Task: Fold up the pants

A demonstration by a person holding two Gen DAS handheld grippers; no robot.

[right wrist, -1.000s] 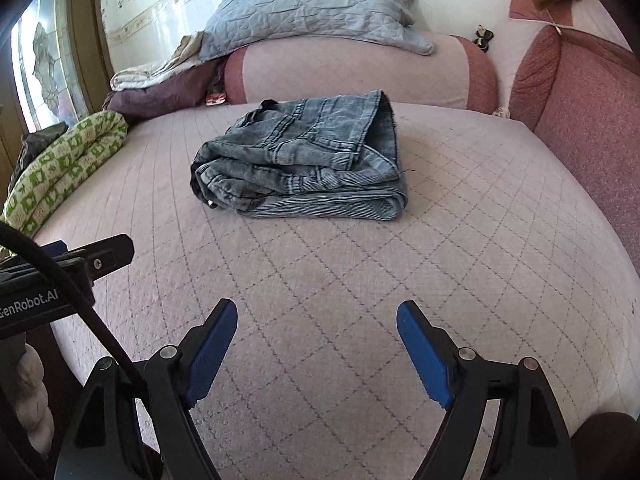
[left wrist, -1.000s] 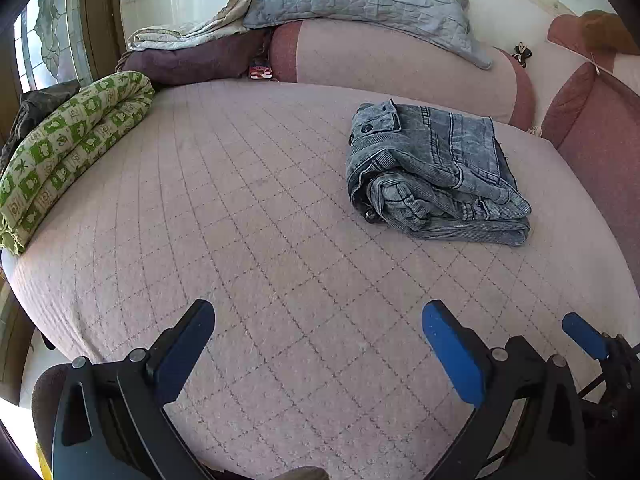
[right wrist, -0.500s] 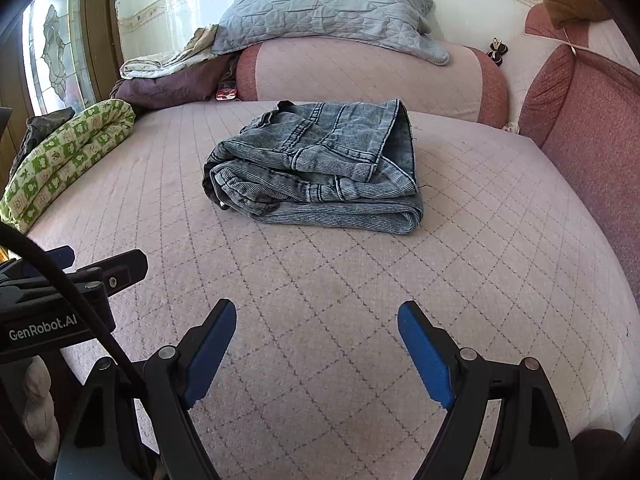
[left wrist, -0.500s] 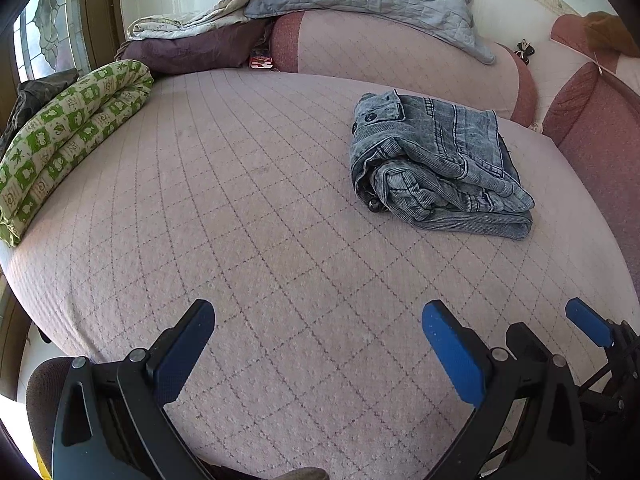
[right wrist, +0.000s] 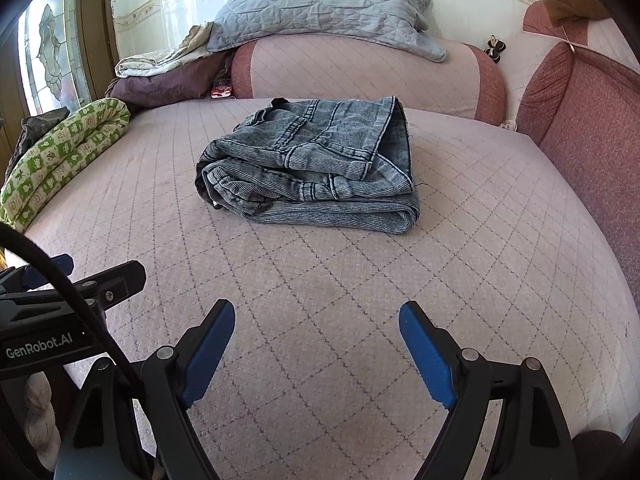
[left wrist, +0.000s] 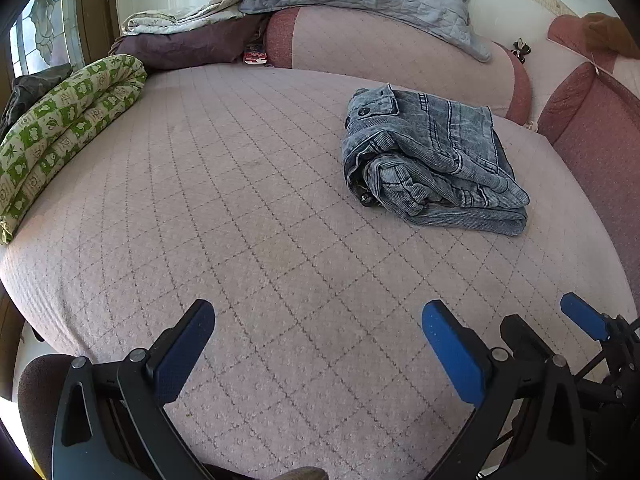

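Observation:
The blue denim pants (left wrist: 428, 160) lie folded in a compact bundle on the pink quilted bed (left wrist: 240, 220). They also show in the right wrist view (right wrist: 316, 168), at the middle of the bed. My left gripper (left wrist: 316, 344) is open and empty, low over the near part of the bed, well short of the pants. My right gripper (right wrist: 316, 344) is open and empty too, near the front edge, apart from the pants. The right gripper also shows in the left wrist view (left wrist: 532, 332), at lower right. The left gripper's body shows in the right wrist view at lower left.
A rolled green-patterned blanket (left wrist: 68, 124) lies along the bed's left side. A pink bolster (right wrist: 360, 76) with a grey quilted pillow (right wrist: 324, 8) stands at the back, beside folded purple and cream linens (right wrist: 168, 76). Red cushions (right wrist: 588, 128) line the right.
Both grippers have tilted and drawn slightly, so the pants sit a little lower and nearer in both views. The pants have not moved. Both jaws stay open.

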